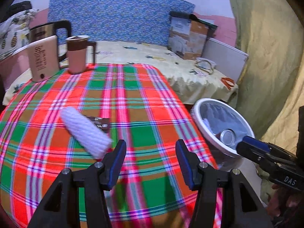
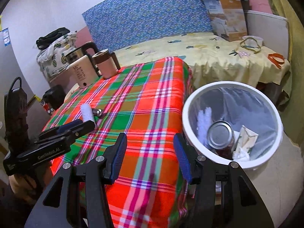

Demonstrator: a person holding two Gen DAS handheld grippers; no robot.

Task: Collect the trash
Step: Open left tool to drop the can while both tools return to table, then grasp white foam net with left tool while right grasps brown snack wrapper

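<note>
Hovered over the plaid-covered worktop (image 1: 133, 98), left gripper (image 1: 151, 163) with fingers apart and nothing between them. Held likewise by the worktop's edge, right gripper (image 2: 150, 157), fingers apart and empty, just beside the white bin (image 2: 190, 102). Lay on the cloth ahead of the left gripper: a white ribbed roll (image 1: 85, 133), partly over a dark wrapper (image 1: 101, 122). Sat inside the lined bin: a metal can (image 2: 220, 134), crumpled paper (image 2: 247, 136) and a white fuzzy piece (image 2: 204, 119). Stood at the far corner: a beige kettle-like appliance (image 1: 42, 58) and a lidded mug (image 1: 77, 54).
</note>
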